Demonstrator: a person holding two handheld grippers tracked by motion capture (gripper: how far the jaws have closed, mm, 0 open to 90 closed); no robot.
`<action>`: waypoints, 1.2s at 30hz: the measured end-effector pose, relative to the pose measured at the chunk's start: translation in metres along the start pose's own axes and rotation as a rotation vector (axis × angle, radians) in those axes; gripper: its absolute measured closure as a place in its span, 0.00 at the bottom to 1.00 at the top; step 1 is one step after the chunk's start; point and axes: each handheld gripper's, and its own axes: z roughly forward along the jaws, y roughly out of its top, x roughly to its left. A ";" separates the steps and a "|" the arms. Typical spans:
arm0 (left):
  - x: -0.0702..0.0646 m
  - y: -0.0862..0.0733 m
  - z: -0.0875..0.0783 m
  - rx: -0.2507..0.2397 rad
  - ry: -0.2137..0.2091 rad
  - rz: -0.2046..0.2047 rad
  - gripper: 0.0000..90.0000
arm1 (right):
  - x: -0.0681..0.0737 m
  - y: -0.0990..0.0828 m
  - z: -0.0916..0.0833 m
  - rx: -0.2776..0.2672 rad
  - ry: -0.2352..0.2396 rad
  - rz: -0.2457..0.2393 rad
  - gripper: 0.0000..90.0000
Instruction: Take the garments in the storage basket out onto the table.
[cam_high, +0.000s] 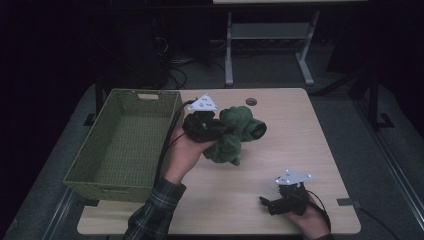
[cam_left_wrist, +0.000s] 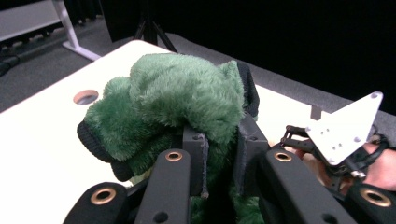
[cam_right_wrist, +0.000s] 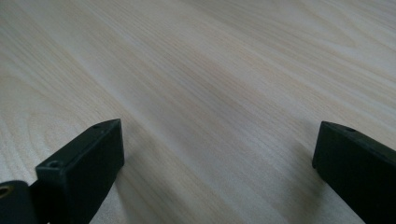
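Note:
My left gripper (cam_high: 224, 131) is shut on a green plush toy (cam_high: 243, 129) and holds it a little above the wooden table (cam_high: 290, 155), just right of a green woven basket (cam_high: 111, 189). In the left gripper view its black jaws (cam_left_wrist: 219, 144) pinch the fuzzy toy (cam_left_wrist: 177, 93), which has black trim; the toy's lower part is hidden behind the jaws. My right gripper (cam_high: 267, 203) rests low at the table's front right, pointing left. Its jaws (cam_right_wrist: 219, 154) stand wide open over bare wood, with nothing between them.
The basket has nothing inside and takes up the table's left side. A round cable hole (cam_high: 251, 101) sits near the far edge. Beyond the table are a white desk frame (cam_high: 270, 45) and cables on a dark floor.

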 end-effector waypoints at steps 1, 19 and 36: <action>-0.001 -0.003 0.005 0.005 0.002 0.001 0.86 | 0.000 0.000 0.000 0.000 0.000 0.000 0.02; -0.009 -0.055 0.102 0.094 0.008 -0.064 0.85 | 0.000 0.000 0.000 0.003 0.006 -0.003 0.02; -0.016 -0.081 0.150 0.176 -0.038 -0.074 0.42 | 0.001 0.000 0.000 0.000 0.014 -0.013 0.02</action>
